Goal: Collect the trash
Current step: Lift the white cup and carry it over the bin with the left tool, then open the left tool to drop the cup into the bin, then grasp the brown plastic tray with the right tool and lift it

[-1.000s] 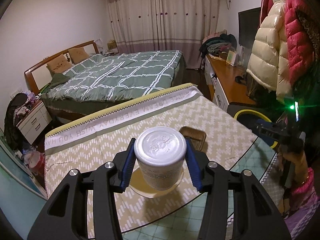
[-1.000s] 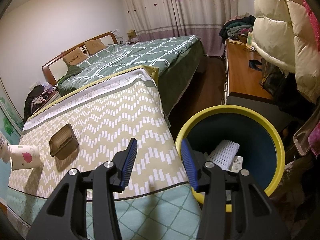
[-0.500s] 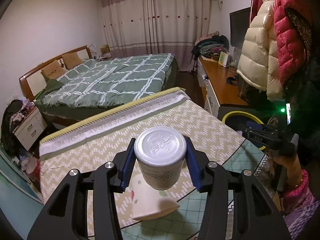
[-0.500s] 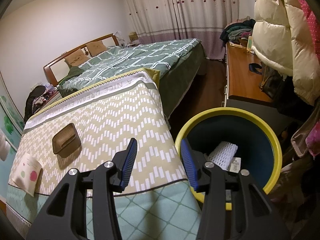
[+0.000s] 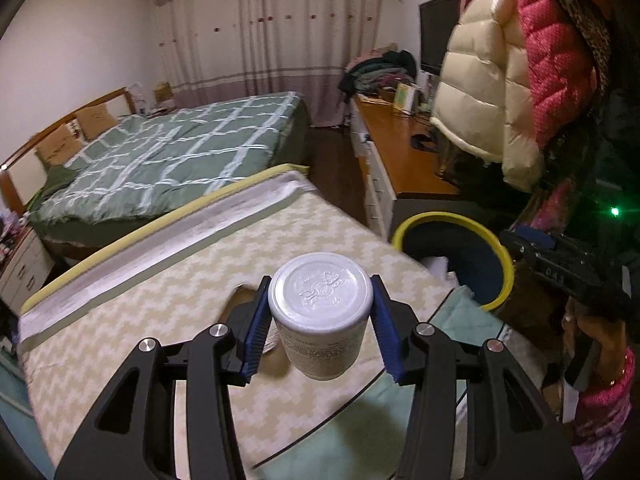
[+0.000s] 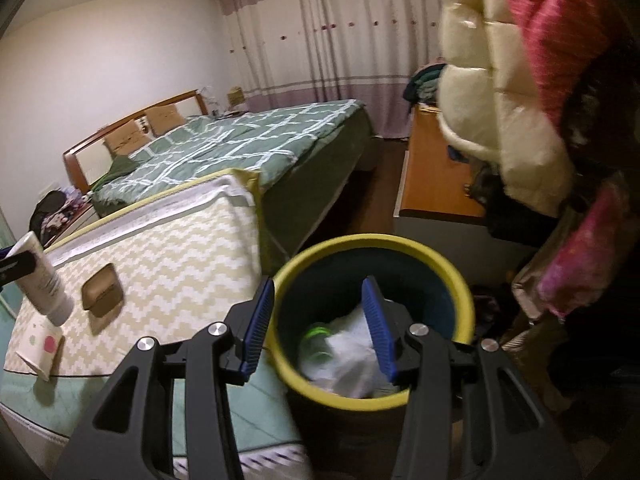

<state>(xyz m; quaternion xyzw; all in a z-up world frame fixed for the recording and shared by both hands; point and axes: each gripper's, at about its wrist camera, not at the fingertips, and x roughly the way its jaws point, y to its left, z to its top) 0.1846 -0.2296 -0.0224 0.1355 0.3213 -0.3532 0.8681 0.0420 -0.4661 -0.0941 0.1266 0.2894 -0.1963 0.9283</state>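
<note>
My left gripper (image 5: 319,280) is shut on a white bottle (image 5: 322,344), its round cap facing the camera, held in the air over the table's right end. In the right wrist view the same bottle (image 6: 42,276) hangs at the far left above the table. A bin with a yellow rim (image 5: 496,248) stands on the floor just right of the table. My right gripper (image 6: 318,284) is open and empty, hovering over the bin (image 6: 460,288). White crumpled trash (image 6: 348,344) and something green lie inside it.
The table (image 6: 180,248) wears a chevron cloth; a small brown box (image 6: 100,290) and a flat paper piece with a pink dot (image 6: 40,344) lie on it. Puffy coats (image 6: 500,80) hang above the bin. A wooden dresser (image 5: 404,160) and a bed (image 5: 180,152) lie beyond.
The left gripper carried the bottle rightward across the table, so the bin has come into its view. The right gripper shifted right and now sits over the bin mouth.
</note>
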